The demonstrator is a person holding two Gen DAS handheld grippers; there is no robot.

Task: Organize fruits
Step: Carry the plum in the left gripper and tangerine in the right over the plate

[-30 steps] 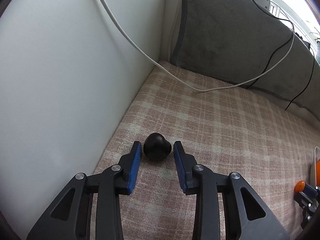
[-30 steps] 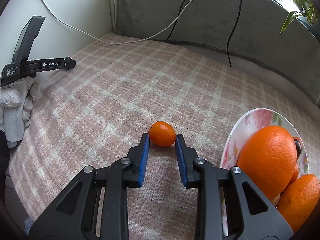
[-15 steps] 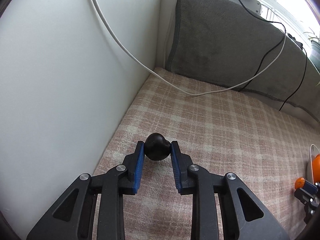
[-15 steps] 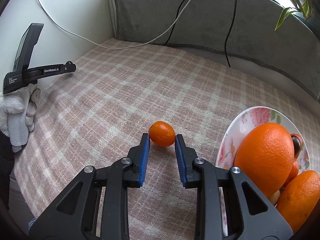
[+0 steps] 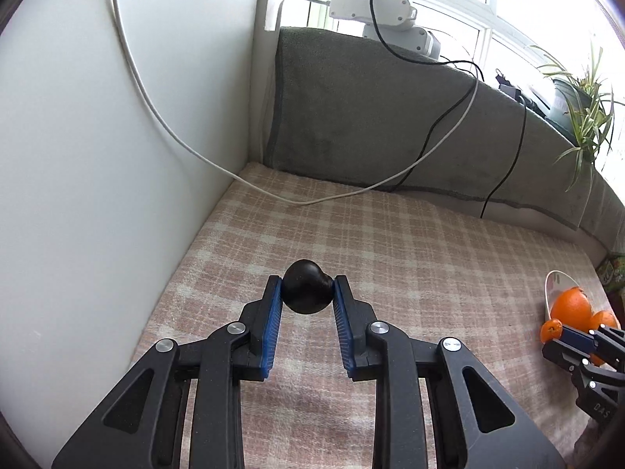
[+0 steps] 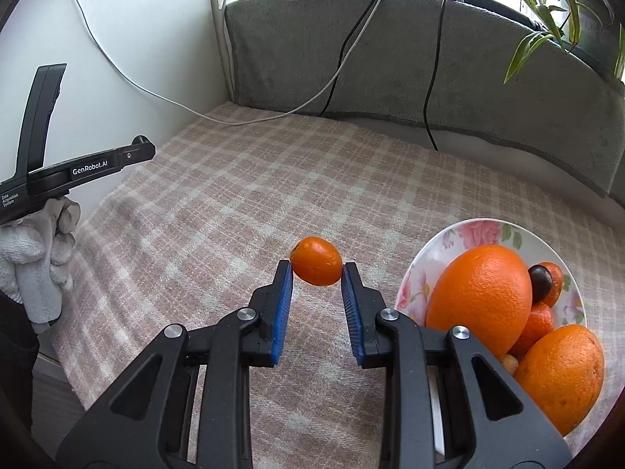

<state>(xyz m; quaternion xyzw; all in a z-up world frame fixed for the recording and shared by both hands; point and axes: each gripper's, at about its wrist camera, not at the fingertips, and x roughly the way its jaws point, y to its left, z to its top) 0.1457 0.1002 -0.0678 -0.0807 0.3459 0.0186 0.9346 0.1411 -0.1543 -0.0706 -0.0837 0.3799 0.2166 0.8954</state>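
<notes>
My left gripper (image 5: 306,293) is shut on a small dark round fruit (image 5: 306,291) and holds it above the checked cloth, close to the white wall. My right gripper (image 6: 316,271) is shut on a small orange kumquat (image 6: 316,260), lifted off the cloth just left of the flowered plate (image 6: 472,232). The plate holds two big oranges (image 6: 480,297), smaller orange fruits and a dark fruit (image 6: 540,278). The plate (image 5: 554,279) and the right gripper with the kumquat (image 5: 550,330) show at the far right of the left wrist view.
A white wall (image 5: 97,156) bounds the left side and a grey cushion (image 5: 371,125) the back. White and black cables (image 5: 351,191) trail onto the checked cloth (image 6: 234,203). A potted plant (image 6: 566,11) stands on the sill at the right.
Both grippers closed on their fruits and lifted them off the cloth. The left gripper went from open around the dark fruit to shut on it.
</notes>
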